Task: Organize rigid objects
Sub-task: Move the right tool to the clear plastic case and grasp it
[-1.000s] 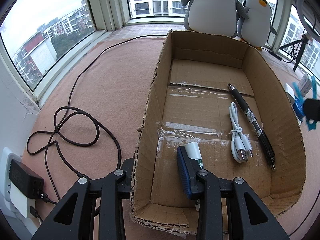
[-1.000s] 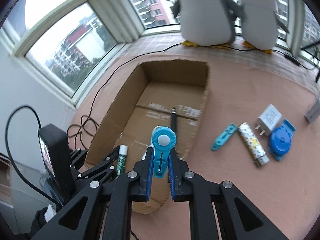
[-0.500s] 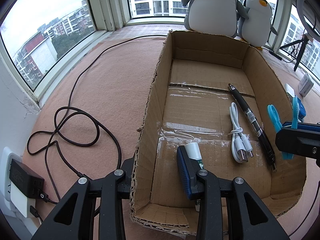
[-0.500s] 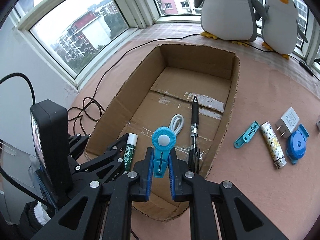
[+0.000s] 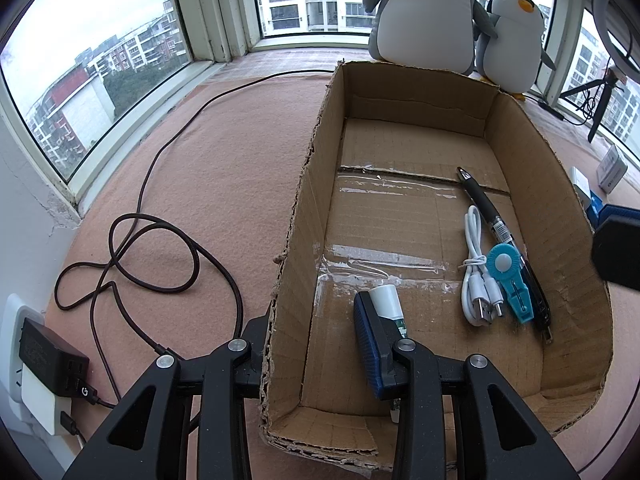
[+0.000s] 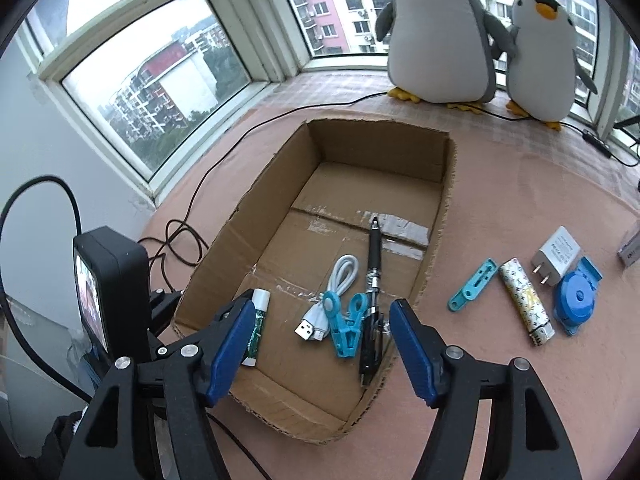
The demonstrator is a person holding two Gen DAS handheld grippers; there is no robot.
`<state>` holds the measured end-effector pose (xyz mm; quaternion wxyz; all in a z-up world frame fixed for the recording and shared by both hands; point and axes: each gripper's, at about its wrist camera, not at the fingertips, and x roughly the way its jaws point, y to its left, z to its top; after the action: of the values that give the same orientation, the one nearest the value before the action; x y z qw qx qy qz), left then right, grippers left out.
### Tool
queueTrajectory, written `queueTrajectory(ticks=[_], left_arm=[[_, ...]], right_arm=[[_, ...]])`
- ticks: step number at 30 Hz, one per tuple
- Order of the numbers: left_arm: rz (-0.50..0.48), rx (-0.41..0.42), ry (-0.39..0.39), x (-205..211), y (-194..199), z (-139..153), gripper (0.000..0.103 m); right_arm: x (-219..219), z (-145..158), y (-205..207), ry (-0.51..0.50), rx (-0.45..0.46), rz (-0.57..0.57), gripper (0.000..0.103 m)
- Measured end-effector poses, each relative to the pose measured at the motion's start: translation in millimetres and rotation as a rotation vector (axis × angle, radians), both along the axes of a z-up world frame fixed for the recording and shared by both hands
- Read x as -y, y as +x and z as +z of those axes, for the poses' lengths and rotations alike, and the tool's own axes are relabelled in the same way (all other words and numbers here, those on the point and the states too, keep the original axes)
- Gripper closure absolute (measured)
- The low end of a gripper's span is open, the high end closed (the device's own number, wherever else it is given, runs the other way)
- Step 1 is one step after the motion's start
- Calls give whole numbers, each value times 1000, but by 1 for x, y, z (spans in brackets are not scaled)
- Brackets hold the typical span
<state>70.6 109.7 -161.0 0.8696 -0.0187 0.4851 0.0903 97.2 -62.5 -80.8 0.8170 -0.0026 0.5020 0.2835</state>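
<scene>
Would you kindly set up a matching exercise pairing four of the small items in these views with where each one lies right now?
Things:
1. blue clip
2. black pen
3. round blue case
4. glue stick

Places:
A. on the pink cloth outside the box, beside the white charger plug
B. by the left wall of the cardboard box
C. in the box, along its right wall
D. in the box, between the white cable and the pen

Pairs: 1-D, 2-C, 3-A, 4-B
</scene>
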Motion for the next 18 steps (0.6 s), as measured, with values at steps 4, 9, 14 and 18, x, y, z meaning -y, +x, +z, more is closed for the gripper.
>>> queueTrajectory(ticks=[4, 9, 14, 18], left_arm=[[0, 0, -1, 0, 0, 0, 66], [0, 0, -1, 0, 0, 0, 66], [0, 0, 0, 0, 0, 0, 66], [-1, -3, 1, -1, 1, 0, 66]], right_arm=[[13, 4, 4, 7, 7, -49, 37], [48, 16, 10, 5, 48, -144, 37], [108, 28, 29, 4, 86, -300, 37], [158, 33, 47, -24, 100, -417, 37]])
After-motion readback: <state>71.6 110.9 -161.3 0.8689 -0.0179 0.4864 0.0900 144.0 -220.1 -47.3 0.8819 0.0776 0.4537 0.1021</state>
